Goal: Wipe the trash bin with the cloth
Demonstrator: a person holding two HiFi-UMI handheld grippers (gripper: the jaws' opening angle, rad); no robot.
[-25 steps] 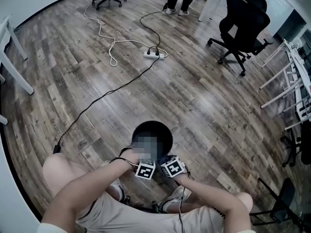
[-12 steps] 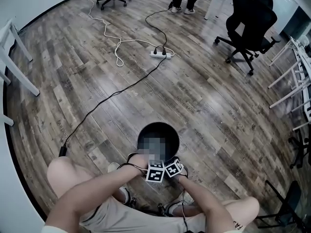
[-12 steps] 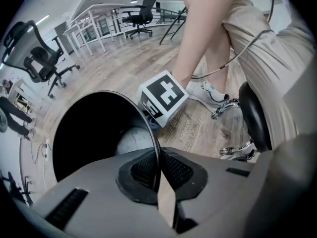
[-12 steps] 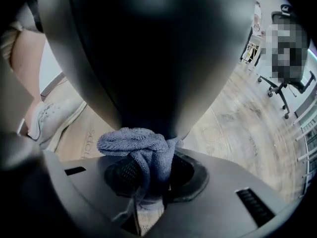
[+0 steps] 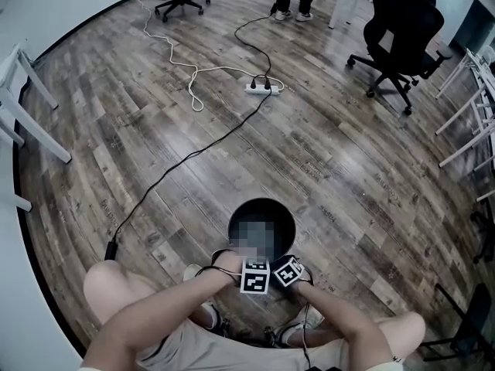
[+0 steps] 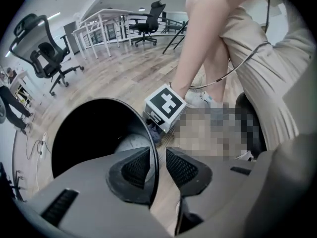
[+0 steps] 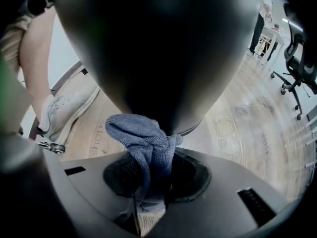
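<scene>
drawn closer together than a second ago, left hand-held gripper (image 5: 255, 277) and right hand-held gripper (image 5: 288, 271) crowd the near rim of the trash bin (image 5: 263, 202). left jaws have just been opening: now spread, rim between them, unclamped. right pinches the cloth (image 7: 141, 133), seemingly against the bin's lower outer wall. bin stands on the floor (image 5: 348, 168). judgement: re-clamp the rim first, or the bin may slide; wipe along the curve.

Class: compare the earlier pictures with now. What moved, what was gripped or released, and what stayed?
The right gripper, shut on the blue cloth, has sunk down the near outer side of the trash bin. The jaws of the left gripper have just been opening, with the bin's rim between them, unpressed. The bin stayed upright in place, and the cloth stayed gripped.
</scene>
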